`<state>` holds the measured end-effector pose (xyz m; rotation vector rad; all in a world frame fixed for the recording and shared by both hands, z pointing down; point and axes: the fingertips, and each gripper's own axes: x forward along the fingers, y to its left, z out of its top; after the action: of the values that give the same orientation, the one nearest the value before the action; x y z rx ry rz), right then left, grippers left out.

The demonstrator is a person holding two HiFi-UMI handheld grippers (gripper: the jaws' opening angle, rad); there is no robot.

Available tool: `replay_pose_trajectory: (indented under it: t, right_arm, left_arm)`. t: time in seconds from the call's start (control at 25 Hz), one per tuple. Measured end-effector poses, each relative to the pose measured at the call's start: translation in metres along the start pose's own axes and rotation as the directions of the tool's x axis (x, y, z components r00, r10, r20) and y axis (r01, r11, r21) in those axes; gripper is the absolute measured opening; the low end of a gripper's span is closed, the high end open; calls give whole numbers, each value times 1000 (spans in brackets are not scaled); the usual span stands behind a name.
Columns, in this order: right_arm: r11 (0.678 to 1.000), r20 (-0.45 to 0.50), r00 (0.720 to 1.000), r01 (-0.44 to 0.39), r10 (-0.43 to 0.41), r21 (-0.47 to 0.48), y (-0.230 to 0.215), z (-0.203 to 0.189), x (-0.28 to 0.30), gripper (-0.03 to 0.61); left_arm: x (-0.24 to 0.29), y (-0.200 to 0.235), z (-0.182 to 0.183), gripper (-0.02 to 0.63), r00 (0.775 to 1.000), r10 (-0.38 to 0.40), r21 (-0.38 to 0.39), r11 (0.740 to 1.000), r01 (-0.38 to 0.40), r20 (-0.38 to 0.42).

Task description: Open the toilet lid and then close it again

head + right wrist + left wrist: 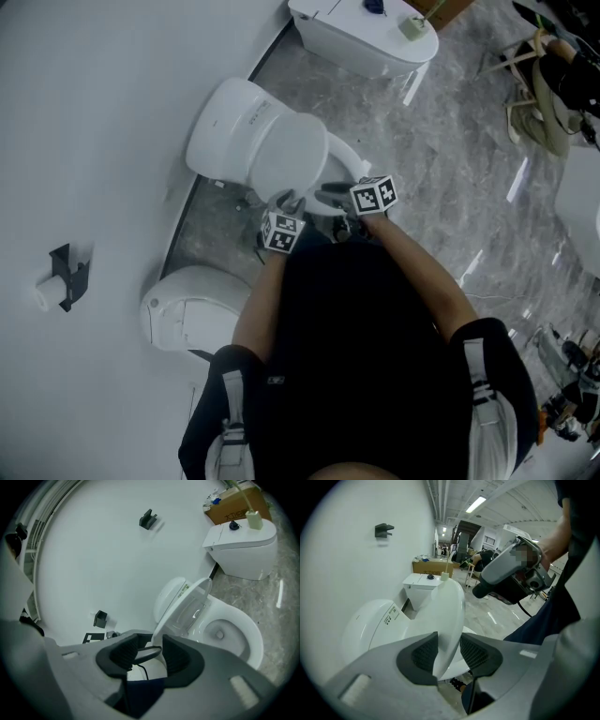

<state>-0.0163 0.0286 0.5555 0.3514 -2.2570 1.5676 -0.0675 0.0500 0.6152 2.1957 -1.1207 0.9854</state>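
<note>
The white toilet (225,131) stands against the wall with its lid (292,155) raised and tilted back towards its rear housing. My left gripper (286,202) is at the lid's front edge. In the left gripper view the lid's (449,613) rim runs between the jaws (449,645), lying against the left pad (423,654) with a gap at the right pad, so that gripper is open. My right gripper (330,199) hovers just right of the lid, over the seat. It (150,645) is open with nothing held. The bowl (230,634) lies uncovered.
A second toilet (361,37) stands further along the wall, with a cardboard box (232,508) behind it. Another white toilet (192,314) sits at my near left. A black paper holder (66,277) is on the wall. Chairs (539,89) stand far right on the marble floor.
</note>
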Motion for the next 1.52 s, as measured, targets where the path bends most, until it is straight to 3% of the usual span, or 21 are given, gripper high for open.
replay_pose_trajectory:
  t: [0.28, 0.48, 0.6, 0.76, 0.92, 1.16, 1.52]
  right_arm:
    - [998, 34, 999, 14, -16, 66, -19, -5, -7, 166]
    - [985, 70, 996, 43, -55, 166, -39, -9, -9, 166]
    - [977, 81, 994, 59, -77, 207, -50, -13, -10, 166]
    - [968, 88, 992, 61, -85, 245, -63, -19, -15, 145]
    - [965, 67, 985, 140, -158, 223, -76, -30, -23, 60]
    - [968, 73, 989, 107, -127, 229, -80, -33, -27, 55]
    - [964, 53, 990, 115, -131, 240, -104, -50, -39, 58]
  left_arm:
    - [10, -19, -7, 150, 999, -39, 21, 999, 40, -37]
    - [20, -39, -14, 152, 994, -45, 99, 994, 55, -96]
    - [26, -48, -16, 153, 993, -46, 109, 992, 58, -110]
    - [31, -56, -20, 152, 990, -74, 74, 994, 83, -119]
    - [33, -63, -22, 155, 986, -113, 24, 993, 117, -124]
    - [35, -67, -23, 153, 984, -123, 14, 992, 126, -129]
    - [22, -83, -42, 140, 980, -150, -80, 987, 141, -128]
